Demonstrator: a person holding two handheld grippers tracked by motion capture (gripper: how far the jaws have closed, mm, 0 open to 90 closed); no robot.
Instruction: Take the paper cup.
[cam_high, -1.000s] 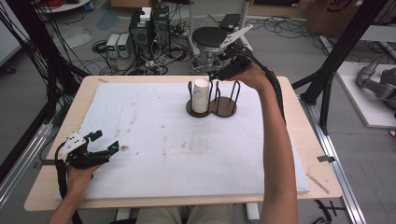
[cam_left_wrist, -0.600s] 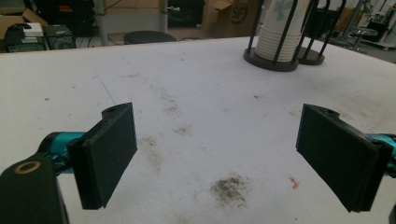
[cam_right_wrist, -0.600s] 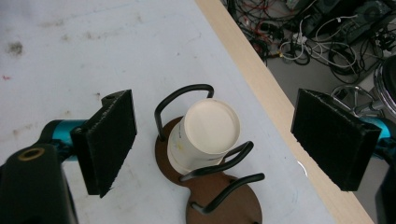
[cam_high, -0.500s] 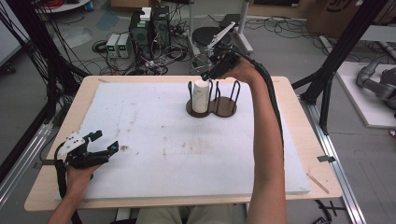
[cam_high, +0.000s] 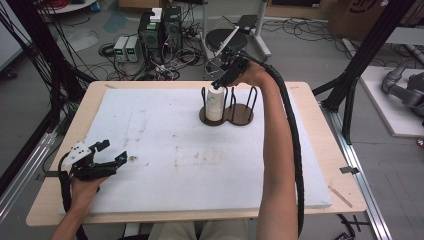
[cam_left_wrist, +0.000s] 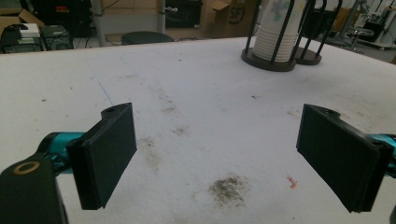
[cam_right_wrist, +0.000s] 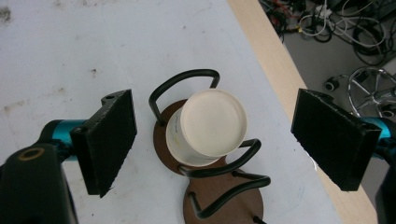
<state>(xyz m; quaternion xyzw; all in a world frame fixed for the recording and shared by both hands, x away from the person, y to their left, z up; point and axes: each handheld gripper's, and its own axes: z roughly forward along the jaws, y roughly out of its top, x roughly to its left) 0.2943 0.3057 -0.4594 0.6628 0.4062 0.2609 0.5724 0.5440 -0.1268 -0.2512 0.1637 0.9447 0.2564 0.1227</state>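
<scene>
A stack of white paper cups (cam_high: 216, 102) stands upside down in the left ring of a black wire holder on a brown double base (cam_high: 241, 116); the right ring is empty. My right gripper (cam_high: 220, 83) hovers just above the stack, pointing down. In the right gripper view its jaws stand open, one on each side of the top cup (cam_right_wrist: 212, 125), without touching it. My left gripper (cam_high: 113, 151) rests open near the mat's front left corner. Between its pads (cam_left_wrist: 110, 154) there is nothing but stained mat, and the cup stack (cam_left_wrist: 275, 32) stands far off.
A white foam mat (cam_high: 165, 150) covers most of the wooden table (cam_high: 310, 100). The table's far edge lies close behind the holder. Beyond it are a stool (cam_high: 230, 37), cables and boxes on the floor. Black frame posts flank both table sides.
My right gripper has moved left and slightly down, from above the holder's right side to over the cup stack. The left gripper has stayed put.
</scene>
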